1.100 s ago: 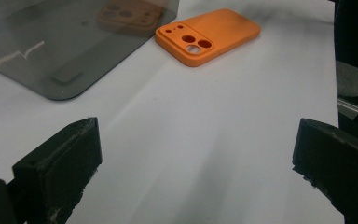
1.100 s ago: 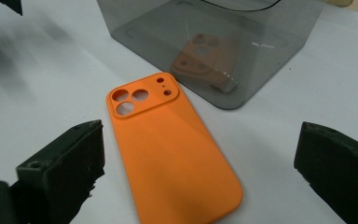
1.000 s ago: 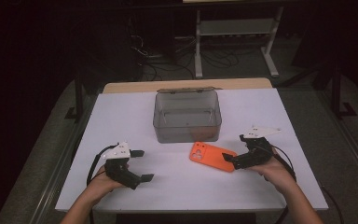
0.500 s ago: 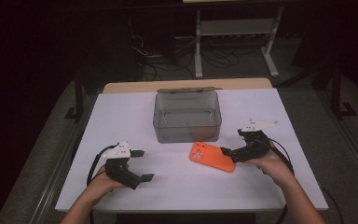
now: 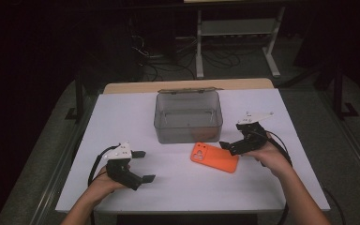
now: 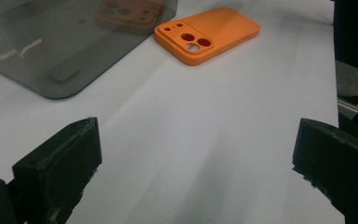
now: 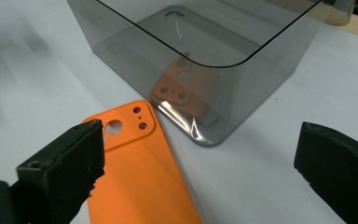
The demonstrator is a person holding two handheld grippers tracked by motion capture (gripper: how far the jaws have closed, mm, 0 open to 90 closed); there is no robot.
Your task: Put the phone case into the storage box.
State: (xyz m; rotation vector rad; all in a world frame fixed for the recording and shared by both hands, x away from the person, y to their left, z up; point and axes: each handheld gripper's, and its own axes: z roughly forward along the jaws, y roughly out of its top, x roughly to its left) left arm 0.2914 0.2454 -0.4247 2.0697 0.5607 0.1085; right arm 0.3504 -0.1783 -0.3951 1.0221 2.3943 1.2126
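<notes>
An orange phone case (image 5: 214,157) lies flat on the white table, camera cut-outs toward the left, just in front of a clear grey box (image 5: 188,117). My right gripper (image 5: 230,139) is open at the case's right end, jaws pointing left toward the box's front right corner. In the right gripper view the case (image 7: 137,177) lies beside the left jaw, and the box (image 7: 200,56) stands just beyond. My left gripper (image 5: 144,166) is open with nothing in it at the front left. In the left gripper view the case (image 6: 207,35) lies far ahead.
The box wall (image 6: 65,42) mirrors the orange case. The white table top (image 5: 122,112) has bare room left of the box and along the front. A wooden edge (image 5: 187,86) runs behind it, with a metal rack (image 5: 236,28) and cables on the dark floor.
My right gripper has drawn back from the orange case, a little to the right and away. The case stays where it was. The left gripper has not moved.
</notes>
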